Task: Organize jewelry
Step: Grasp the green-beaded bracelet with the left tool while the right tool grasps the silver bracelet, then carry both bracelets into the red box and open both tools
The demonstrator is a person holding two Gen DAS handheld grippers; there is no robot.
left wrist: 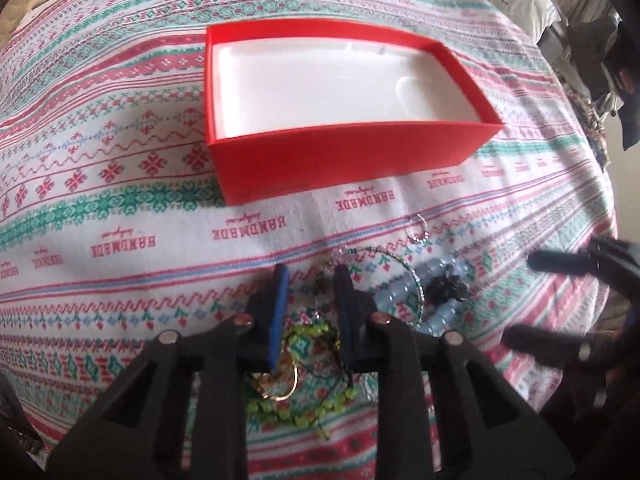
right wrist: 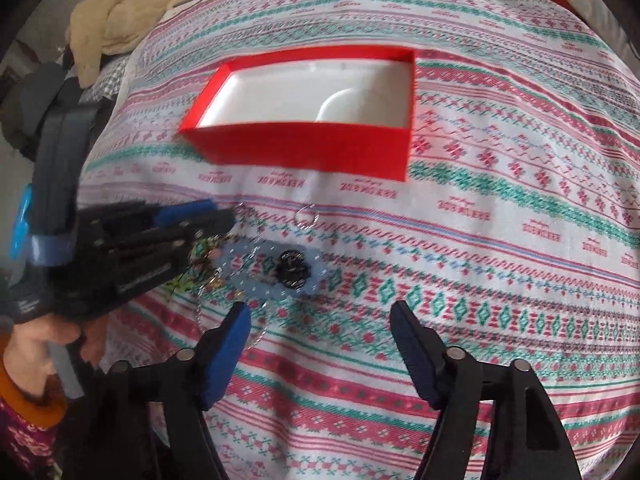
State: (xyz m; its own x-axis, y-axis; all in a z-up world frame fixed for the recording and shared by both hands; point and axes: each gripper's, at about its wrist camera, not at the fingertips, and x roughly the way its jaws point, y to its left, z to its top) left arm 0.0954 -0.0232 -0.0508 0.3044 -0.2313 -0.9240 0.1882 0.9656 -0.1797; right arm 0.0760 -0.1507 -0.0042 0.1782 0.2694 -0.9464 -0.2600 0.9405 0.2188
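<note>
We see open patterned bedspread (right wrist: 500,240) on the right of the right wrist view, with nothing lying there. The red box (left wrist: 344,160) stands upright beyond the jewelry pile (left wrist: 320,344), its white inside bare and open from above; its near wall blocks a low, level approach. The left gripper (right wrist: 224,216) crowds the pile's left side (seen from the right wrist), and the right gripper (left wrist: 520,300) crowds the other side.
</note>
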